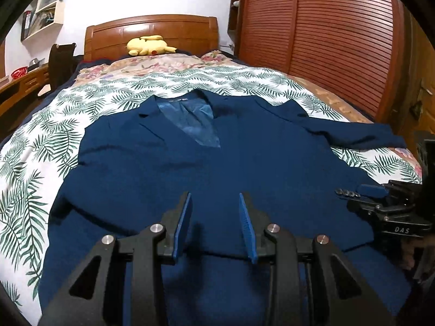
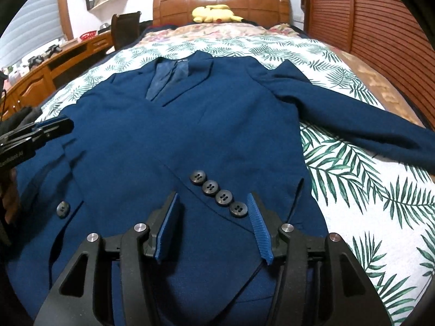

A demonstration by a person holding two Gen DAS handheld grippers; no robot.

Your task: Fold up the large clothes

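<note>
A bed with a palm-leaf bedspread (image 1: 32, 146) filled the room between a wooden headboard (image 1: 152, 31) and a slatted wardrobe (image 1: 326, 38). The navy blazer (image 1: 168, 168) lay flat across the bed's middle, one sleeve (image 2: 353, 125) stretched toward the wardrobe-side edge. The left gripper (image 1: 214, 209) hovered with jaws apart, empty. The right gripper (image 2: 214, 212) hung above the four cuff buttons (image 2: 217, 193), jaws apart, clamping nothing.

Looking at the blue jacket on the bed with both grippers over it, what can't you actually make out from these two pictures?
- Jacket hem: both wrist views, hidden by the gripper bodies at the bottom edge.
- Its left sleeve: right wrist view, partly behind the left gripper.
- Far sleeve cuff: cut off by the right edge there.
- Collar label: too small to read.
- Whether the right gripper touches the cloth.
</note>
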